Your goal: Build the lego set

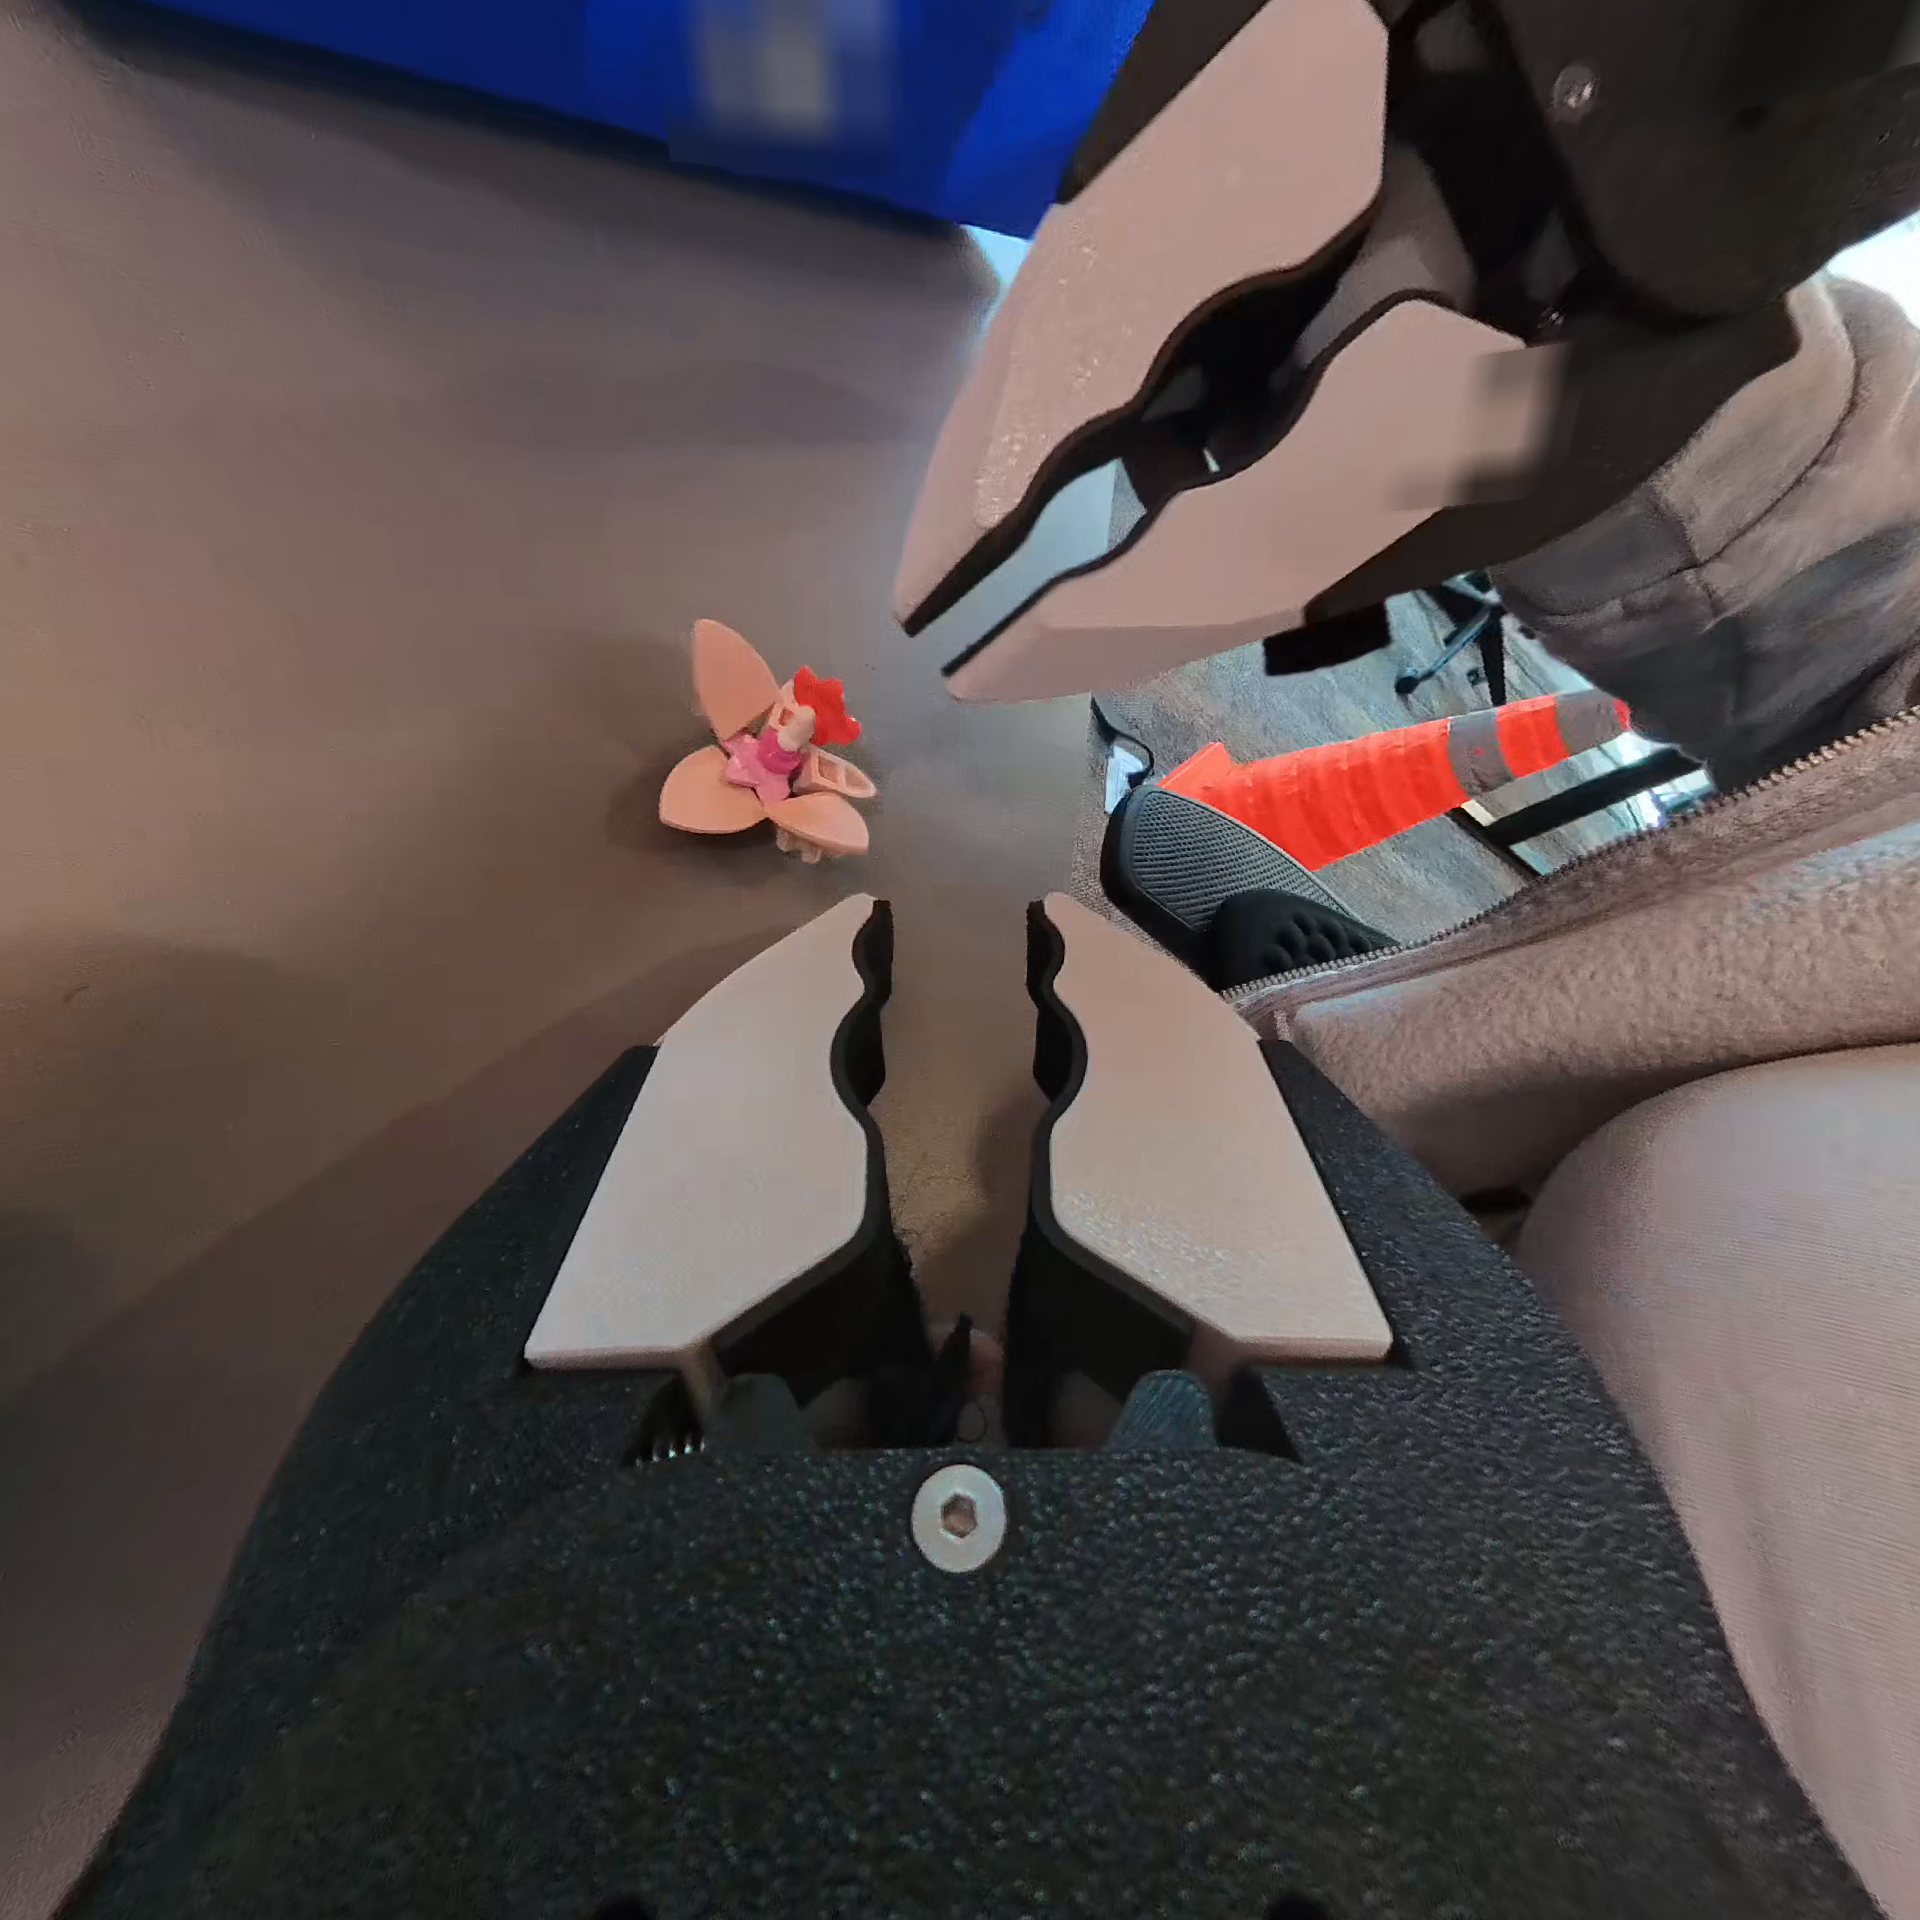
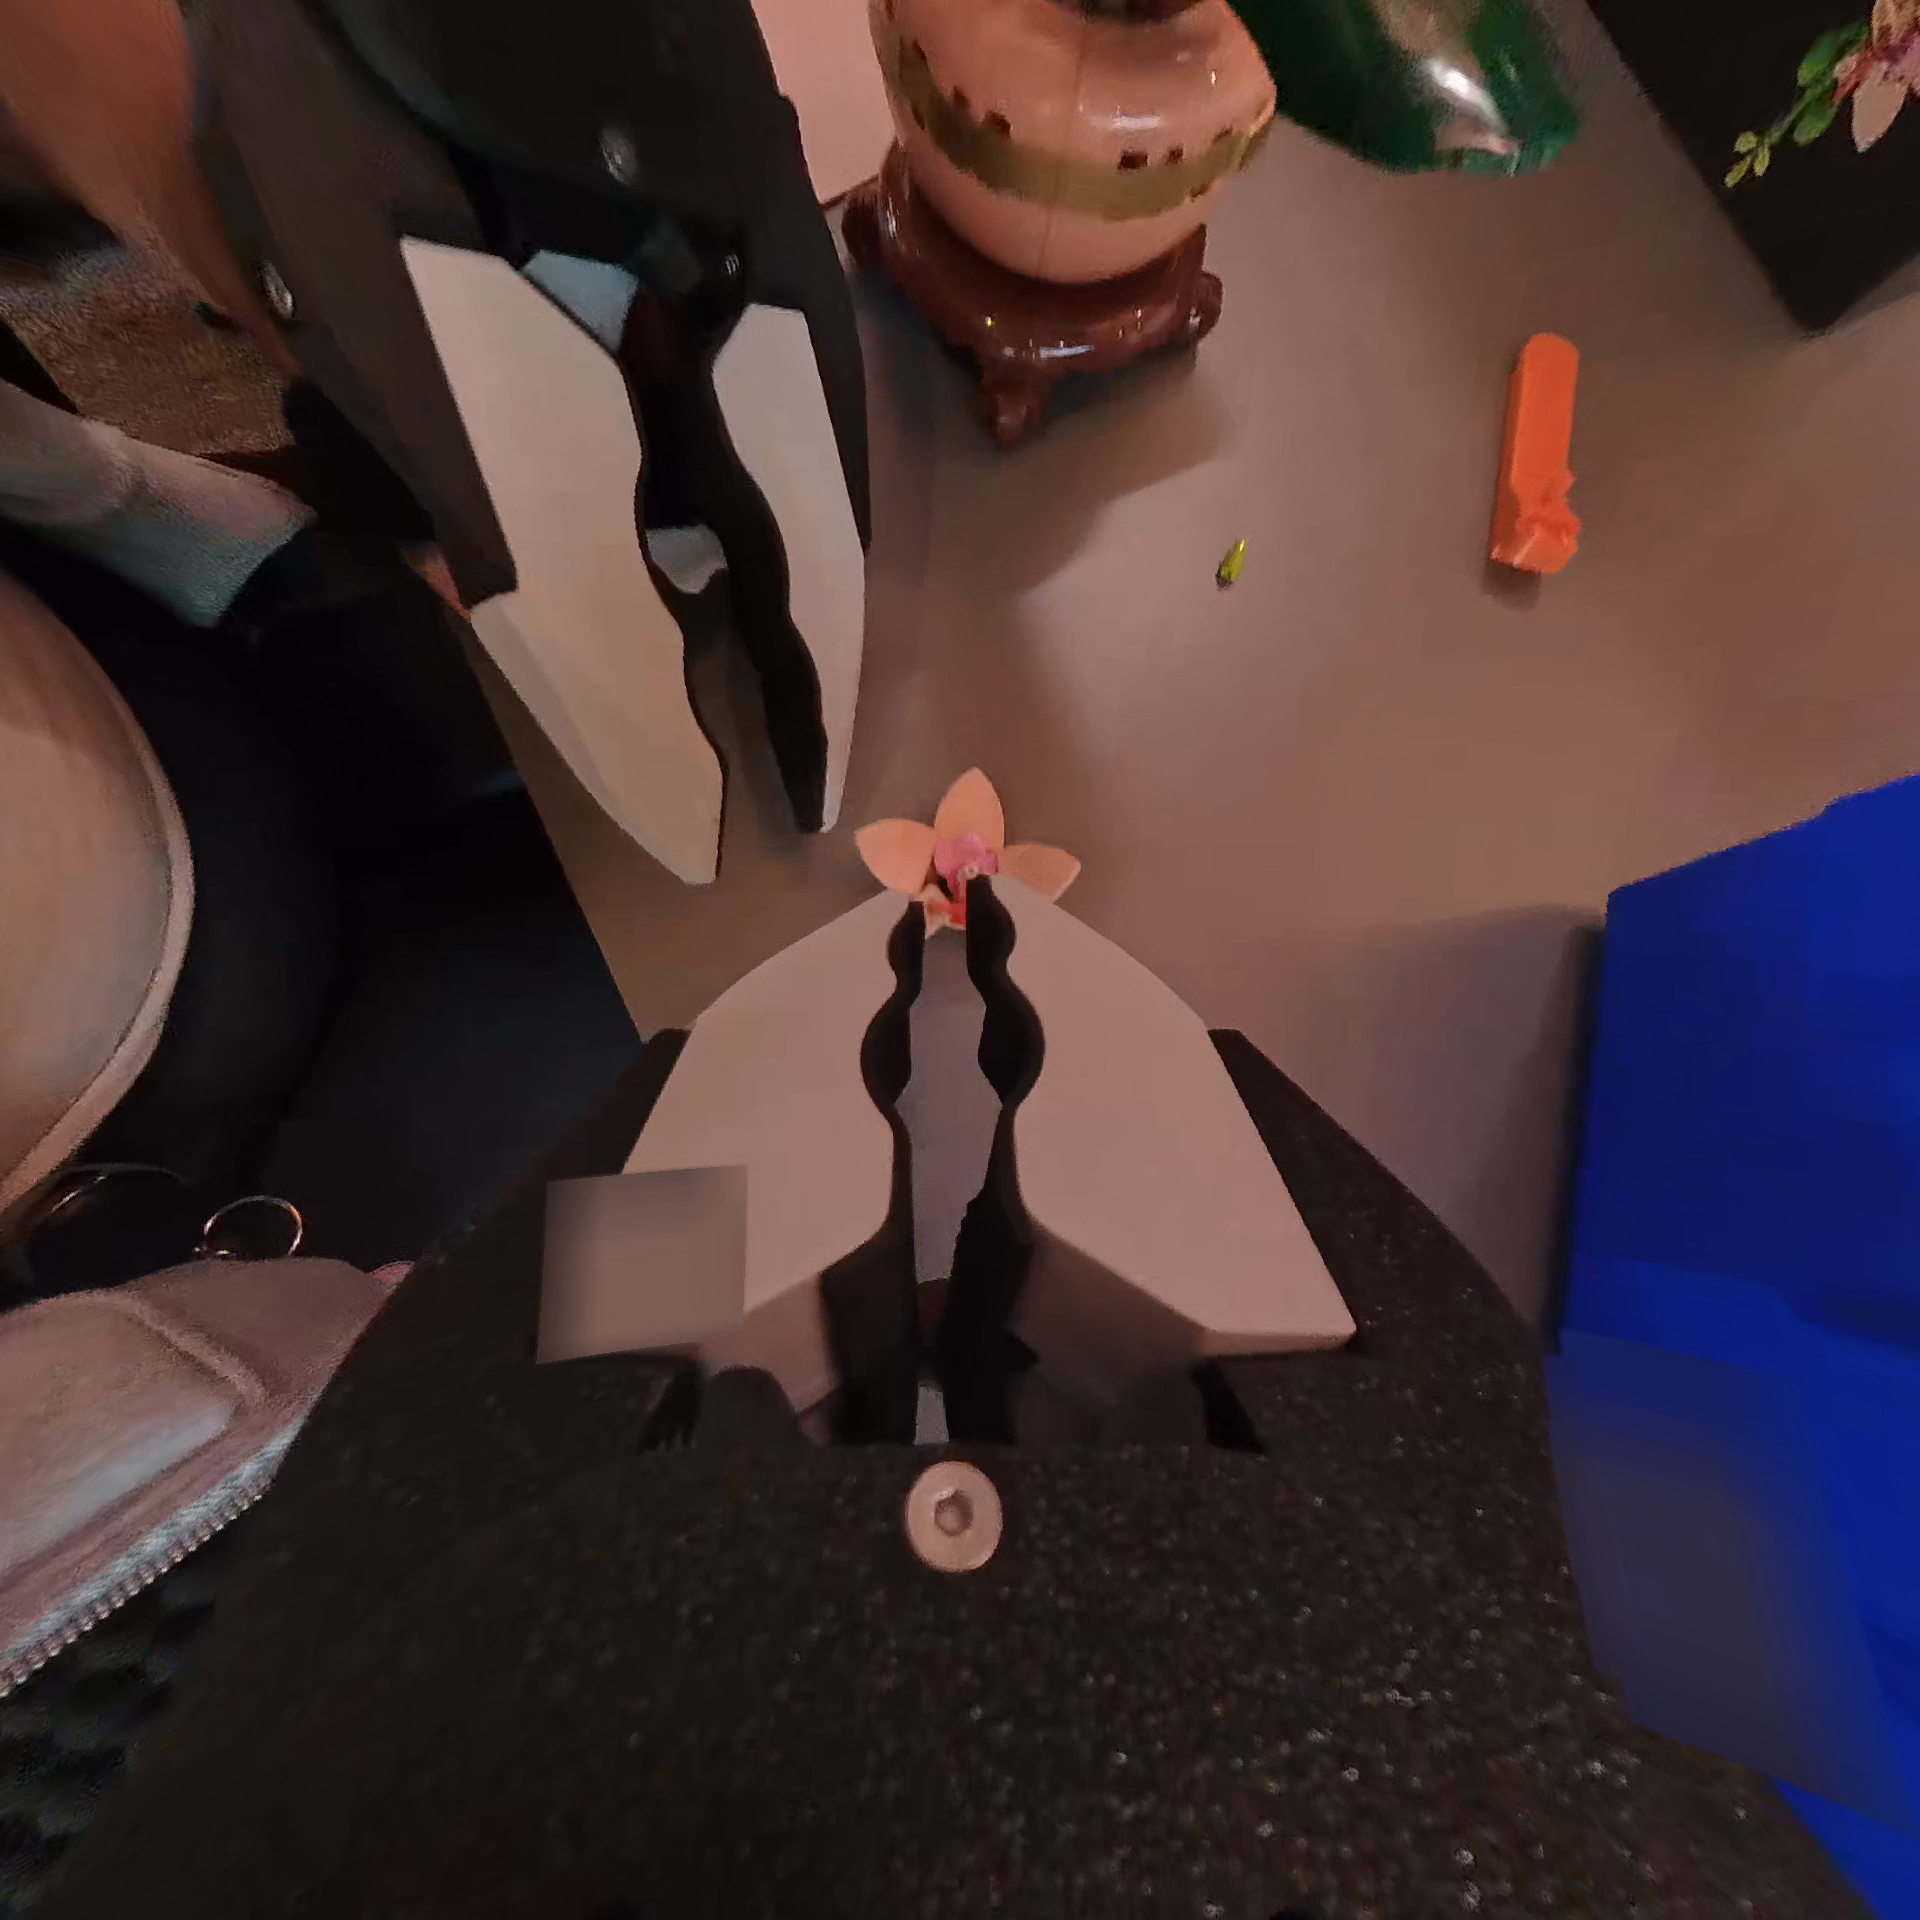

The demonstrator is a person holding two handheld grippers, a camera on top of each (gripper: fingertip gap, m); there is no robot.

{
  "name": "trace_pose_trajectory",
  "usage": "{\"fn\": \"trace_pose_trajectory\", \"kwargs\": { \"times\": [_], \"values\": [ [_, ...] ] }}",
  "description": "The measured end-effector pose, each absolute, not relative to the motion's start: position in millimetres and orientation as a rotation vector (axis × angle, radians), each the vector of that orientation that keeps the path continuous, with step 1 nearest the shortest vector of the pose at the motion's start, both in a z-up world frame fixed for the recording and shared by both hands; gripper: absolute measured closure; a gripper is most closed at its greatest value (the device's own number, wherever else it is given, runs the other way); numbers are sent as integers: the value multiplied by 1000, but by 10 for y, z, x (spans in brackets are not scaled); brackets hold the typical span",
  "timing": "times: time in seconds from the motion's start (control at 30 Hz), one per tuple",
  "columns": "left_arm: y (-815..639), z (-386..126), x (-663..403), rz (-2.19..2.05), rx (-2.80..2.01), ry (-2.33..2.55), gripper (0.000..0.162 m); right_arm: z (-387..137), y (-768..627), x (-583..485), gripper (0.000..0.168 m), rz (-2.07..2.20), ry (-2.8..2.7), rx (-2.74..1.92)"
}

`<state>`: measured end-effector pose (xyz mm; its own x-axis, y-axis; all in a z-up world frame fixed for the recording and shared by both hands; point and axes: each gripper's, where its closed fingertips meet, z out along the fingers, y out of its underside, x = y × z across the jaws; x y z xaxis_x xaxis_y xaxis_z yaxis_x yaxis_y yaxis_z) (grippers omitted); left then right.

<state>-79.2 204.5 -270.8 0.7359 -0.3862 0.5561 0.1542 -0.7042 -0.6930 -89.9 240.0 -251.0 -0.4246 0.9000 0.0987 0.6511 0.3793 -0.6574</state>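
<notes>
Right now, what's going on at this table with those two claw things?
A person is building a Lego orchid with two hand-held grippers. A small flower piece, with pale pink petals and a pink and red centre, lies on the brown table. The left gripper sits open just short of it. The right gripper hovers above it, its jaws nearly closed and empty. Farther back stand the Lego vase, an orange brick separator and a tiny green piece.
</notes>
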Motion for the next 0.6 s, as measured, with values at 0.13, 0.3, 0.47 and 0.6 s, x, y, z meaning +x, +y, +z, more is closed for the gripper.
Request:
{"fn": "trace_pose_trajectory", "kwargs": {
  "times": [0.13, 0.3, 0.47, 0.6],
  "values": [
    [1968, -2623, -785, -922, -2112, 186, 137, -2573, 2399, -995, 161, 623, -2277, -1380],
    [1854, -2539, -795, -906, -2053, 248, 137, -2620, 2379, -1032, 162, 496, -2336, -1440],
    [1780, -2449, -811, -926, -1994, 278, 137, -2676, 2446, -1040, 162, 282, -2368, -1460],
    [1750, -2421, -858, -949, -1969, 266, 137, -2696, 2429, -1043, 162, 275, -2371, -1511]
  ]
}}
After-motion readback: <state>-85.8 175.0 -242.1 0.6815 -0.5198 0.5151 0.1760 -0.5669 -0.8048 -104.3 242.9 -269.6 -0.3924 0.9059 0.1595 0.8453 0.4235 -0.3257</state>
